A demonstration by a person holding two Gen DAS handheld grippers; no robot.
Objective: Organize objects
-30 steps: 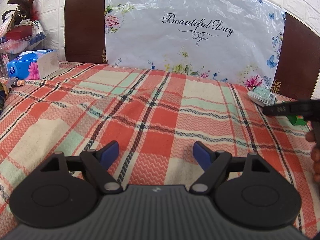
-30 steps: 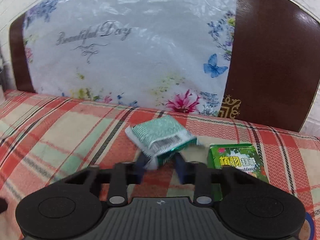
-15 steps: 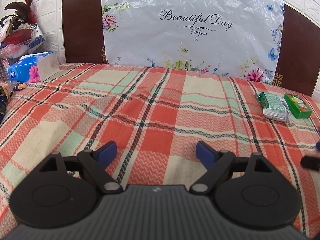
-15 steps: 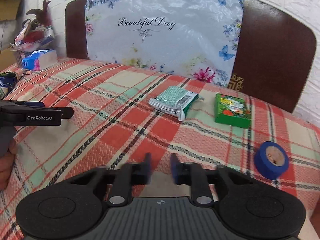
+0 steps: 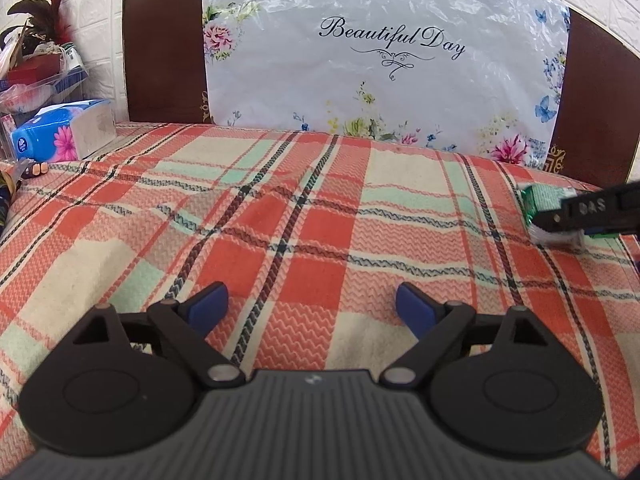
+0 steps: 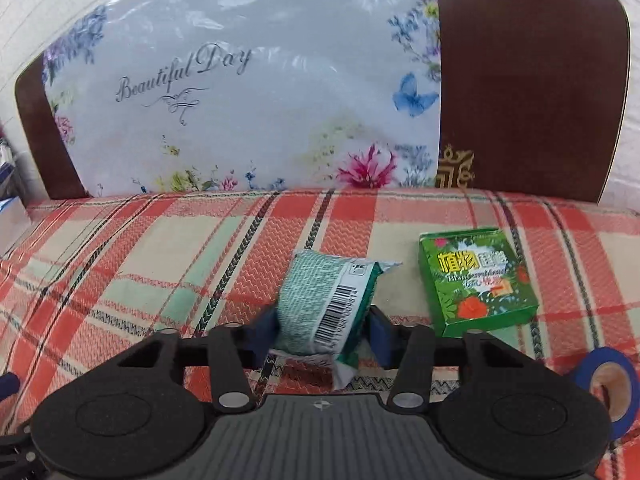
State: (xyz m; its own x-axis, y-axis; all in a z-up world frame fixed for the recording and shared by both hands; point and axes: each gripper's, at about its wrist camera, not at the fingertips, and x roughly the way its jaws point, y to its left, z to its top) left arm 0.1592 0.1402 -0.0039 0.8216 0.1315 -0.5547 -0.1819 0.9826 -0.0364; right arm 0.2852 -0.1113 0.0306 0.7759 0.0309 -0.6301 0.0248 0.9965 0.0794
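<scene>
A green and white packet [image 6: 326,304] with a barcode lies on the plaid cloth [image 6: 160,272], between the fingers of my right gripper [image 6: 322,330]. The blue pads stand at both its sides, and I cannot tell if they press it. A green box [image 6: 476,276] lies just right of the packet. A blue tape roll [image 6: 608,380] lies at the right edge. My left gripper [image 5: 312,308] is open and empty over the middle of the cloth. In the left wrist view the right gripper's finger [image 5: 592,210] covers part of the packet [image 5: 540,200] at far right.
A floral plastic bag [image 5: 380,60] leans on a brown headboard [image 5: 160,48] at the back. A blue tissue pack [image 5: 60,132] and a cluttered clear bin [image 5: 36,76] stand at the far left.
My right gripper moved forward from its pulled-back position to the packet and opened around it. The left gripper stayed nearly still.
</scene>
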